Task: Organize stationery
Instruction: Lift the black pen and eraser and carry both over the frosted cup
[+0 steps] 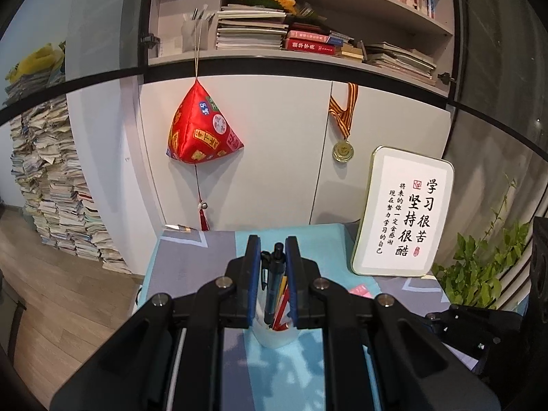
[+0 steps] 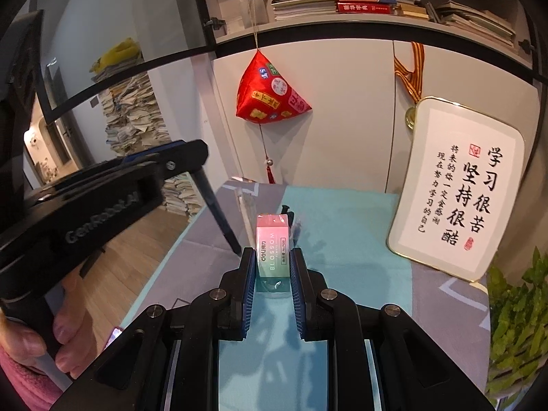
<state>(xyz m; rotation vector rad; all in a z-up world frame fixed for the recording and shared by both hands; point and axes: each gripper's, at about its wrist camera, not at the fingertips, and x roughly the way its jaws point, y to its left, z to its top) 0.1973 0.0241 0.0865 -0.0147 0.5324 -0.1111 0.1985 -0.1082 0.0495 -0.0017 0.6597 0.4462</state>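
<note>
My left gripper (image 1: 272,250) is shut on a white pen cup (image 1: 275,337) that holds a dark blue pen (image 1: 275,281) and red and yellow pencils (image 1: 282,304); it holds the cup over the blue and grey table cloth (image 1: 191,267). My right gripper (image 2: 273,260) is shut on a pink-green "deli BLOSSOM" eraser box (image 2: 272,250), held upright above the cloth (image 2: 342,226). The left gripper's body (image 2: 102,185) shows at the left of the right wrist view. Behind the eraser box a dark pen tip (image 2: 287,210) pokes up.
A white calligraphy plaque (image 1: 404,212) leans at the table's back right, also in the right wrist view (image 2: 459,188). A green plant (image 1: 479,267) stands at the right. A red pouch (image 1: 202,126) and a medal (image 1: 343,150) hang on the cabinet behind. Stacked papers (image 1: 54,185) stand on the floor at left.
</note>
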